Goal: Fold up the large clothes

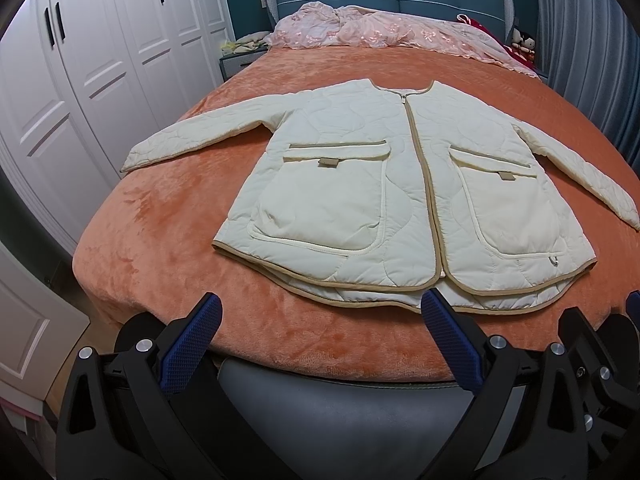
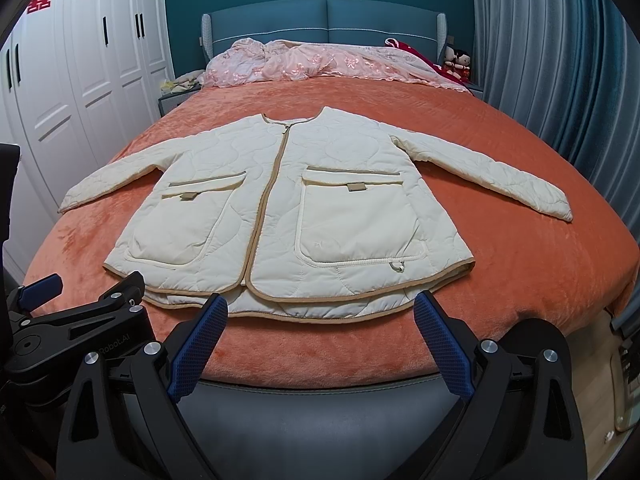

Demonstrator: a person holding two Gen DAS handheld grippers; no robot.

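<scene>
Near bed foot edge: jacket (image 1: 384, 184) hem; left tool (image 1: 320, 320), right tool (image 2: 320, 316) agape, empty.

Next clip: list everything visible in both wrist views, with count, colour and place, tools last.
quilted jacket: 1, cream with tan trim, spread flat front-up, mid-bed
blanket: 1, orange, covering bed
quilt: 1, pink, bunched by headboard
headboard: 1, teal, far end
wardrobe: 1, white, red paper cuts on doors, left wall
curtain: 1, blue-grey, right
dolls: 2, red and black, beside bed
left tool: 1, black, blue pads, open, foot of bed
right tool: 1, same, open
</scene>
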